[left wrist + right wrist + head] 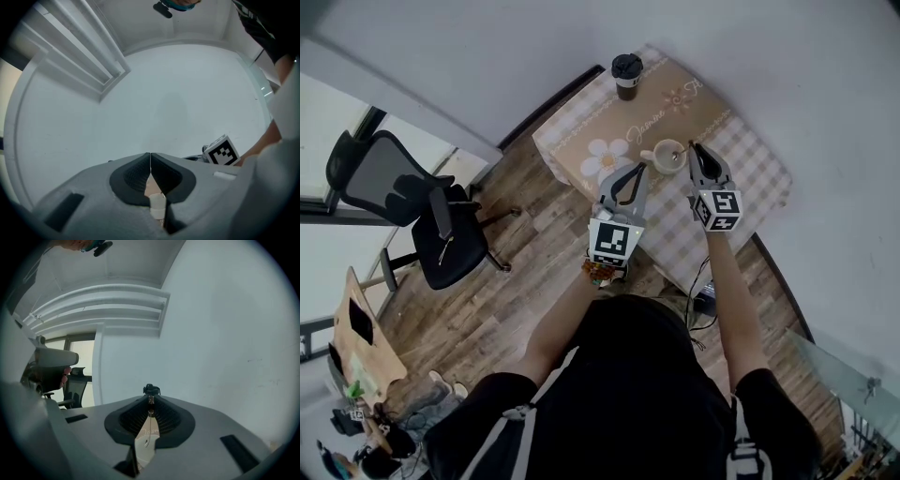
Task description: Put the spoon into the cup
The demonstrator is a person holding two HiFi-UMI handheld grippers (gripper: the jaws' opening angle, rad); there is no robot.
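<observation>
one person, two hand-held grippers. left gripper (150,158): jaws pressed together at the tips, nothing seen between them, close beside the handle of one cream ceramic cup (667,155). right gripper (150,396): jaws clamped on one thin metal spoon (150,401), which hangs over the cup's rim. one dark paper cup with a black lid (626,75) sits at the far corner of one checked-cloth table (750,178). one black office chair (422,206) stands well apart on the wooden floor (525,272).
</observation>
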